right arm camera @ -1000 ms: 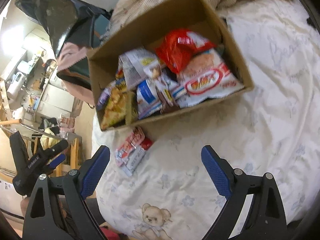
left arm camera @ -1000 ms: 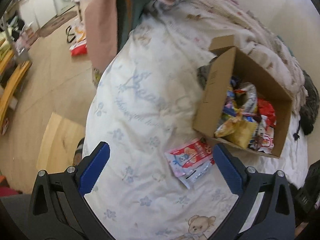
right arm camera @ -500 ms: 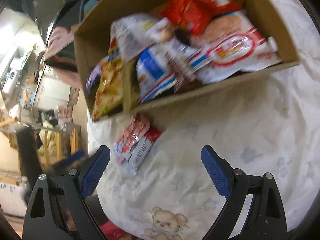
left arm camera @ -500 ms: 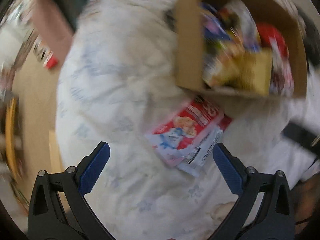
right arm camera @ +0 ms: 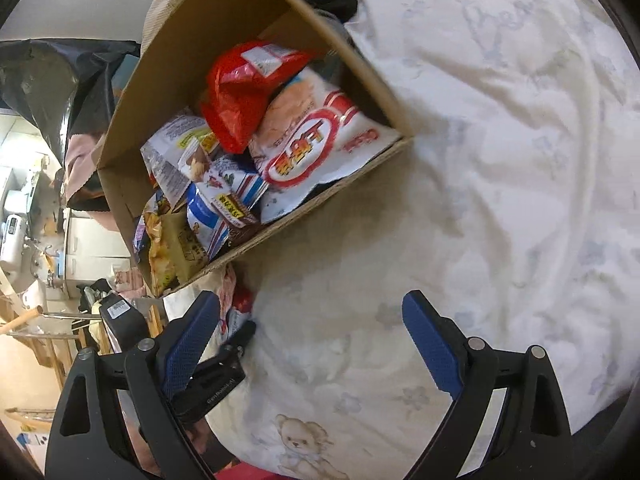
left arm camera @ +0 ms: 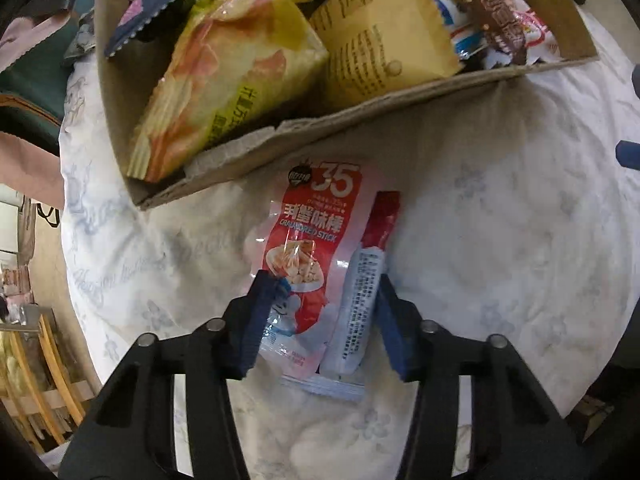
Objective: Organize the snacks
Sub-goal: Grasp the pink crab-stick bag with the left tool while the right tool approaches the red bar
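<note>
A cardboard box (left arm camera: 304,136) full of snack bags lies on a white floral quilt (left arm camera: 500,240); it also shows in the right wrist view (right arm camera: 132,92). Just in front of the box lie a red and white crab stick packet (left arm camera: 308,240) and a pale sachet (left arm camera: 360,296) beside it. My left gripper (left arm camera: 322,316) is down over both, its blue pads pressing their sides. My right gripper (right arm camera: 312,344) is open and empty above the quilt, right of the left gripper's body (right arm camera: 216,384). The two packets (right arm camera: 234,304) are mostly hidden in the right wrist view.
Inside the box are a yellow chip bag (left arm camera: 232,60), a tan packet (left arm camera: 380,32), a red bag (right arm camera: 244,88) and a white and red bag (right arm camera: 312,136). Clothes (left arm camera: 24,92) hang off the bed's left edge. A teddy bear print (right arm camera: 300,440) marks the quilt's near edge.
My left gripper dropped toward the two packets by the box and closed from wide open onto them. My right gripper shifted slightly and stayed open.
</note>
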Tool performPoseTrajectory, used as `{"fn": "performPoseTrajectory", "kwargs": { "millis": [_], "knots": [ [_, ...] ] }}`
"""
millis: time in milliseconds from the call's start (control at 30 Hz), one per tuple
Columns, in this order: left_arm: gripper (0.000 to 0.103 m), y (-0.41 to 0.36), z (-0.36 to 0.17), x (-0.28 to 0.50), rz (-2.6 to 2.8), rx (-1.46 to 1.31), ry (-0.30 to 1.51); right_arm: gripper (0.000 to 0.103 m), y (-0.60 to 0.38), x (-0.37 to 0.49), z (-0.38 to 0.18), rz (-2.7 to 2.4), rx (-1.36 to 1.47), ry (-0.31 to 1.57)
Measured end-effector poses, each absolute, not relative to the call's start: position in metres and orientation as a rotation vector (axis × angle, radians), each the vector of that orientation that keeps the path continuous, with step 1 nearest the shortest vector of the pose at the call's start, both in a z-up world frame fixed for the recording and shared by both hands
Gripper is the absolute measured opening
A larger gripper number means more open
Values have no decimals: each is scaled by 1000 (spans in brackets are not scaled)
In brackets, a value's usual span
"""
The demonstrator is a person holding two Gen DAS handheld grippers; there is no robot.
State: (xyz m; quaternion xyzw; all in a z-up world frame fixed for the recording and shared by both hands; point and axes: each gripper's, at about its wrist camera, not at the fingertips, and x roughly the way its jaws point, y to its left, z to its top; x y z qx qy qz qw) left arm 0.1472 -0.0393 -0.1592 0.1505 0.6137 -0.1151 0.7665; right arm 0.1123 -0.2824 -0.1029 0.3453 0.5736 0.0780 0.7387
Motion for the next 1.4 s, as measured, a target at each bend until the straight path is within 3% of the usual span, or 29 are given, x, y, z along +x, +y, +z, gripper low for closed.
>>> {"fn": "performPoseTrajectory", "kwargs": {
  "millis": [67, 133, 467, 500, 567, 667, 1067, 1400],
  "knots": [
    [28, -37, -154, 144, -248, 288, 1328, 95, -289, 112, -99, 166, 765, 1244],
    [24, -32, -145, 140, -230, 222, 1337, 95, -292, 109, -94, 162, 786, 1228],
    [24, -47, -141, 101, -271, -32, 1454, 95, -302, 89, -92, 143, 789, 1223],
    [25, -50, -140, 96, -277, -50, 1454, 95, -303, 88, -94, 136, 786, 1229],
    [50, -49, -141, 96, -279, -69, 1471, 95, -306, 86, -98, 118, 777, 1242],
    [65, -51, -141, 95, -286, -66, 1473, 95, -309, 84, -103, 104, 771, 1254],
    [65, -16, -151, 126, -204, -101, 1468, 95, -287, 96, -104, 143, 715, 1272],
    [66, -30, -175, 137, -178, 54, 1453, 95, -273, 101, -103, 176, 685, 1285]
  ]
}}
